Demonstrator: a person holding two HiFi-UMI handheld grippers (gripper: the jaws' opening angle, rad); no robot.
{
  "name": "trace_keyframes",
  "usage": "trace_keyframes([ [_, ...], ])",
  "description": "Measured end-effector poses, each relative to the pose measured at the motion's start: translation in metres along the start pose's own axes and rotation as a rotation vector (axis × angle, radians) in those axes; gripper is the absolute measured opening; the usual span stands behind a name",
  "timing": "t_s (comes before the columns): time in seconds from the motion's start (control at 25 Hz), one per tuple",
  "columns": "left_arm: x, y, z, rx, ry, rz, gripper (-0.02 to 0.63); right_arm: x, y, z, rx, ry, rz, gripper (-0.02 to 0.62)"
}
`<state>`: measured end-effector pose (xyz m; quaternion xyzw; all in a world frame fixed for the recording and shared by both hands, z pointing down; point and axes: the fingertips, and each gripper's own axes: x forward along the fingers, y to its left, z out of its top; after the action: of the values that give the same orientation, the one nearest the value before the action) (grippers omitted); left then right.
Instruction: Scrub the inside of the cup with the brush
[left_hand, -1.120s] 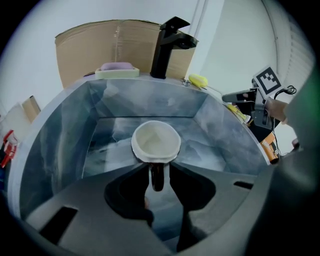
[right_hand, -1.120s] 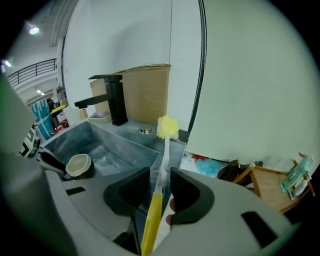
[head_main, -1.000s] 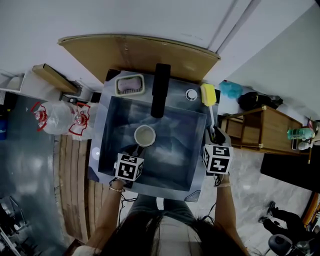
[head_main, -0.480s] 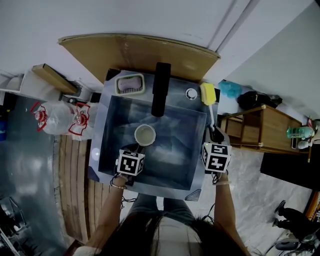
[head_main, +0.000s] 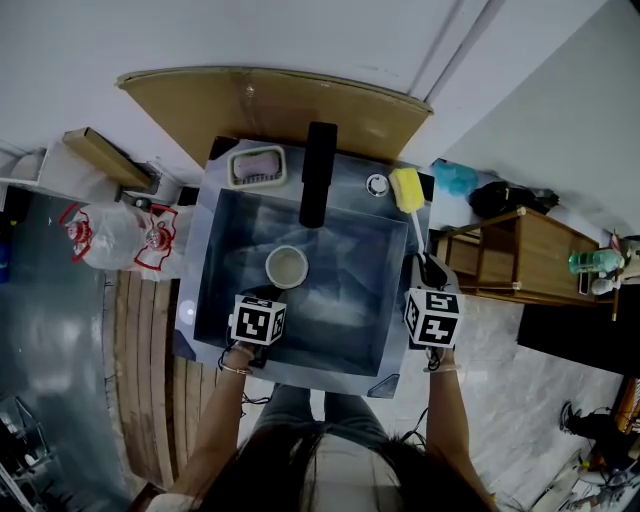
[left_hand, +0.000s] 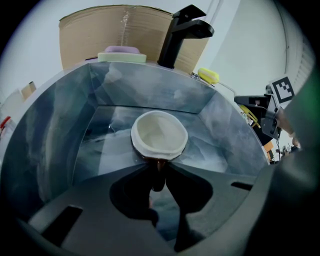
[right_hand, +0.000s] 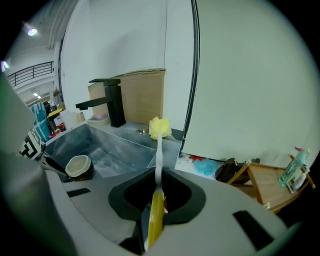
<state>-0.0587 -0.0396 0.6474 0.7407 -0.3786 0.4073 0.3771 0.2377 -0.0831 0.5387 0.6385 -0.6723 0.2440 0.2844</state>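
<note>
Both closing just now, left tongs (left_hand: 159, 169) are clenching the cup (left_hand: 159, 132) by its handle in the sink (left_hand: 60, 115), right tongs (right_hand: 159, 182) grasping the brush (right_hand: 158, 155); scrubbing is nearing.

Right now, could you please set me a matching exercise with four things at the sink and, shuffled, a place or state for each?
Things
1. cup
2. brush
3. faucet
4. soap dish

Places or states
A. black, at the middle of the sink's back rim
B. in the right gripper, yellow head by the back right corner
C. standing in the basin, handle in the left gripper
D. on the back left corner of the rim

Pairs: 1-C, 2-B, 3-A, 4-D.
Both grippers have just been closing on those handles.
</note>
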Motion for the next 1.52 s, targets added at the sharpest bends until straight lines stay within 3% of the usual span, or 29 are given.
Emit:
trace_keyframes([
  [0.48, 0.001, 0.000, -0.003, -0.015, 0.002, -0.006, 0.081, -0.036, 0.002, -0.002, -0.058, -0.026, 0.026, 0.057],
  [1.52, -0.002, -0.002, 0.004, -0.013, -0.021, -0.034, 0.081, -0.067, 0.085, -0.007, -0.439, 0.009, 0.245, 0.056],
])
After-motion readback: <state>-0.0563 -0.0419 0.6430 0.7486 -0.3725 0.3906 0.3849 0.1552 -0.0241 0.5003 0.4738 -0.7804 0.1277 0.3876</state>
